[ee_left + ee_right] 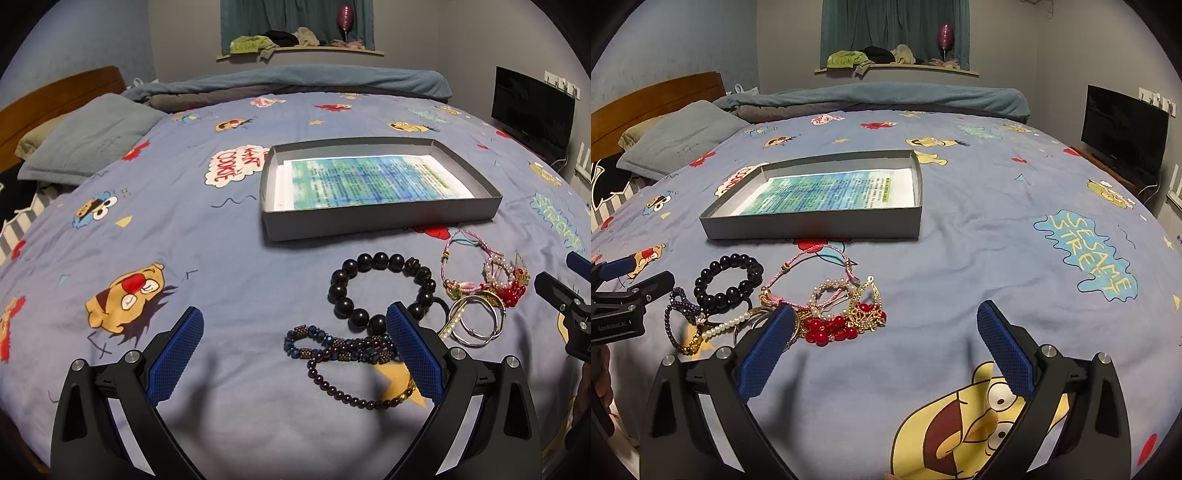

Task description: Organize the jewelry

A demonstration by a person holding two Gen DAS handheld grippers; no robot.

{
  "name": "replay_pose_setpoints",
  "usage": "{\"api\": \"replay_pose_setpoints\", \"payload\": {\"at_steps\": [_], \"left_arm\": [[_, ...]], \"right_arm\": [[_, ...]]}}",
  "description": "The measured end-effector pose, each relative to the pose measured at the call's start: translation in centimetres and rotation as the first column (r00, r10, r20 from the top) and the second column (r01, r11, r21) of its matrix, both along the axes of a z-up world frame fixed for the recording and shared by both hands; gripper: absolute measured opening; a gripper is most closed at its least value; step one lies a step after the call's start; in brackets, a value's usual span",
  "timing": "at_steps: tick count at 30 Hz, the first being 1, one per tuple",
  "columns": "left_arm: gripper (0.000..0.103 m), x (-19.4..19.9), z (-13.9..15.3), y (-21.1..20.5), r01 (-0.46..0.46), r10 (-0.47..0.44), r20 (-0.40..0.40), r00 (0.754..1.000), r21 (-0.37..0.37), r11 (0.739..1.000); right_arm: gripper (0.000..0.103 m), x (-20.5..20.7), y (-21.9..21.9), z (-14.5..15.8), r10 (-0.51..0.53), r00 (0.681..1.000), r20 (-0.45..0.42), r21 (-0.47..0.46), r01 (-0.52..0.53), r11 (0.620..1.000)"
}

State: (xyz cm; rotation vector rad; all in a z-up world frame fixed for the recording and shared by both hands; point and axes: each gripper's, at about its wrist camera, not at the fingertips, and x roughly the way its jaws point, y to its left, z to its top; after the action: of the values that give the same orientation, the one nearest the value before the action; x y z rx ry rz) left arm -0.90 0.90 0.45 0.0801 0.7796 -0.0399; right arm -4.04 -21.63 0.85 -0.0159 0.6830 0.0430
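Both wide apart and empty, the left gripper (294,332) brackets the blue beaded bracelet (340,349) while the right gripper (885,332) hangs beside the red-and-gold earrings (849,317). Heaped jewelry lies just before the open grey box (820,225), presumably its destination

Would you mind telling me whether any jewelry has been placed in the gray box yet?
No, the gray box holds only a printed sheet, and the jewelry lies on the bedspread in front of it.
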Motion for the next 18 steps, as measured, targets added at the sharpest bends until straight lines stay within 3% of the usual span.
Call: {"api": "replay_pose_setpoints", "payload": {"at_steps": [18], "left_arm": [[0.098, 0.15, -0.22, -0.37, -0.002, 0.002, -0.006, 1.0, 0.006, 1.0]], "right_arm": [[0.097, 0.02, -0.04, -0.18, 0.001, 1.0, -0.003, 0.001, -0.001, 1.0]]}}
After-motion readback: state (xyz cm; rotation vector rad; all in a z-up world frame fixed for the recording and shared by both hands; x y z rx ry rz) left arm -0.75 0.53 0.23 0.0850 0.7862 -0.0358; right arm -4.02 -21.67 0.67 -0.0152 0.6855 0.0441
